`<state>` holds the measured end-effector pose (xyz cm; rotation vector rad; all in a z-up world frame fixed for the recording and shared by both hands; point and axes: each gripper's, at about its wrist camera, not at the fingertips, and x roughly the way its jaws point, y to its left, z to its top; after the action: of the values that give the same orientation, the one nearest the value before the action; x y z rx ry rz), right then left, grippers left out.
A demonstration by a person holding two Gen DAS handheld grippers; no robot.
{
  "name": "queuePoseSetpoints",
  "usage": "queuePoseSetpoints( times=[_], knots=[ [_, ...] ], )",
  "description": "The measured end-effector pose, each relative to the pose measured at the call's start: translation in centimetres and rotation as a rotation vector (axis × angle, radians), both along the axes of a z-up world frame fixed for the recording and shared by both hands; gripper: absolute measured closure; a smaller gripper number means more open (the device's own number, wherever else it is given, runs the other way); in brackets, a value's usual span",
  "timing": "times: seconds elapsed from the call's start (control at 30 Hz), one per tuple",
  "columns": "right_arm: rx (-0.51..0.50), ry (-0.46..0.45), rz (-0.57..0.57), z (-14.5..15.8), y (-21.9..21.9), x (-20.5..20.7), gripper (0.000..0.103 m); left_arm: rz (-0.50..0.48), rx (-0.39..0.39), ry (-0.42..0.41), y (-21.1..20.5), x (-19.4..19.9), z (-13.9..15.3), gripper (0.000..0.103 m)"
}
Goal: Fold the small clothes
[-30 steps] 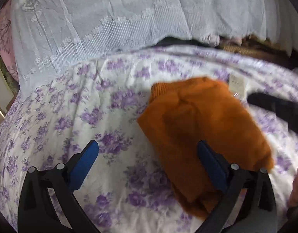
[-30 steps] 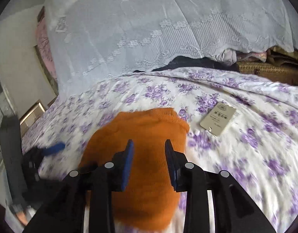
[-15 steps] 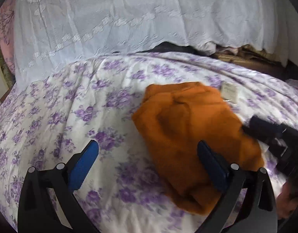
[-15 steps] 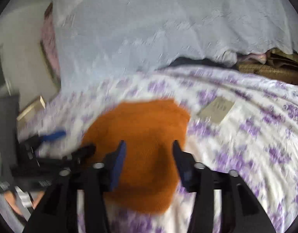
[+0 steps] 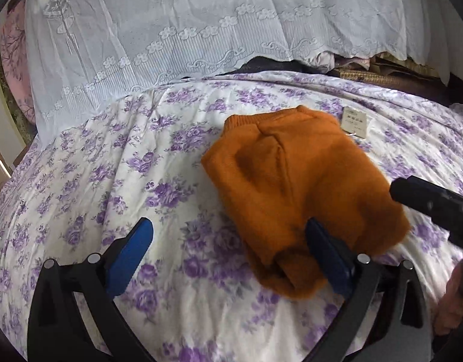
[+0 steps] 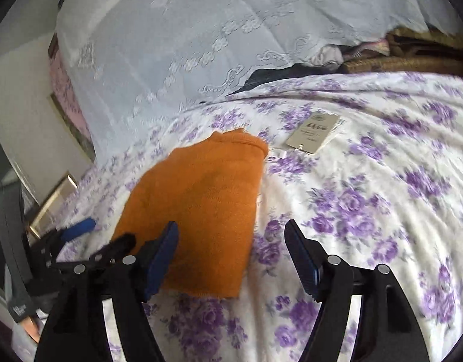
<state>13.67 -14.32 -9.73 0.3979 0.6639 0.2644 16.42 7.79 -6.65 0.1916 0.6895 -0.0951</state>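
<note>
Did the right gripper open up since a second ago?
Yes. The right gripper spread wider: one finger remains over the orange sweater, the other reaches the flowered bedsheet.

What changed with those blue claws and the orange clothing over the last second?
The right gripper spread its fingers wide and let go of the folded orange garment, shifting toward its right edge. The left gripper stayed open; garment and paper tag lie where they were on the floral bedsheet.

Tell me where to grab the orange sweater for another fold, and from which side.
Probably pinch the near folded edge of the orange sweater, coming in low from the front. It lies flat, with that edge closest to the open right gripper and open left gripper; the ribbed end lies far, beside the paper tag.
</note>
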Motion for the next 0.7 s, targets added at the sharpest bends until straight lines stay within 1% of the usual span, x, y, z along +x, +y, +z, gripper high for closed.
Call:
queuePoseSetpoints(
  times=[0.13,0.23,0.33,0.53,0.7],
  knots=[
    [0.056,0.003,-0.012,0.1,-1.0,-0.3,0.030,-0.003,0.010,-0.024,-0.4,-1.3,0.4,0.005],
    [0.063,0.004,-0.005,0.1,-0.9,-0.4,0.029,-0.009,0.024,-0.031,-0.5,-1.7,0.6,0.005],
    [0.075,0.013,0.000,-0.1,-0.9,-0.2,0.027,-0.017,0.028,-0.018,-0.7,-1.5,0.5,0.005],
    [0.140,0.059,-0.001,-1.1,-1.5,0.4,0.026,-0.017,-0.010,0.017,-0.4,-0.8,0.2,0.005],
    [0.180,0.084,0.000,-1.6,-1.8,0.9,0.025,-0.020,0.001,0.023,-0.8,-0.6,0.1,0.005]
  ],
)
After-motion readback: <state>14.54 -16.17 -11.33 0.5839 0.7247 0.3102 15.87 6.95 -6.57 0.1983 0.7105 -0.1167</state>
